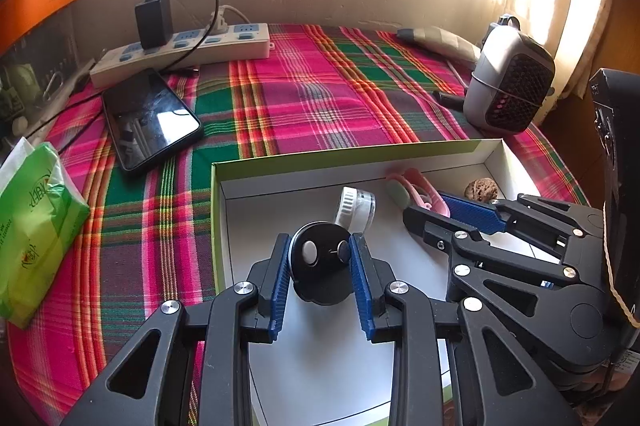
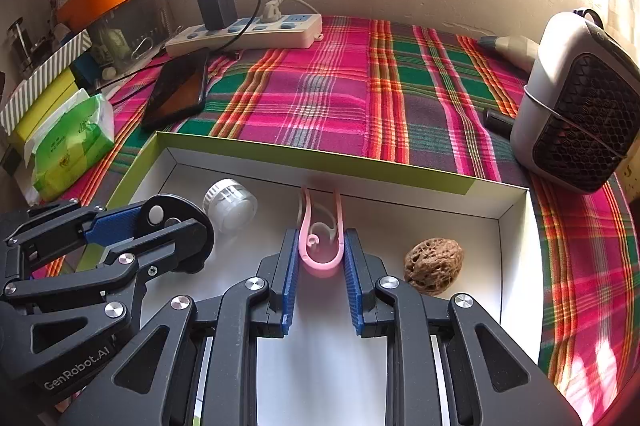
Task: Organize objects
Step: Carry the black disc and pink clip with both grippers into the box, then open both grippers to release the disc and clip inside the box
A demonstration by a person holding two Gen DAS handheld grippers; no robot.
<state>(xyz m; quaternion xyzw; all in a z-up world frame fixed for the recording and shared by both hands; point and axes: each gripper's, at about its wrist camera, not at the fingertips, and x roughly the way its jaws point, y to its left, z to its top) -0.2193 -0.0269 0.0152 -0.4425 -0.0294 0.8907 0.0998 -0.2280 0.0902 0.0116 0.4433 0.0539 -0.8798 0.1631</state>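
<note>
Placement looks under way inside the white box [image 2: 516,226]: left gripper [image 1: 320,258] is clamped on a black disc [image 1: 316,266] at the near left, right gripper [image 2: 320,258] pinches a pink clip [image 2: 320,238] mid-box. A walnut [image 2: 434,266] lies right, a white cap [image 2: 230,206] further back. Next each needs lowering, then loosening its grip.

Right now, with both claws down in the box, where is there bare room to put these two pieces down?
Inside the white box: bare floor behind the walnut toward the far right corner, and near the front wall. Crowded: left side, where the left claw holds the black disc beside the white cap. The right claw grips the pink clip mid-box.
</note>
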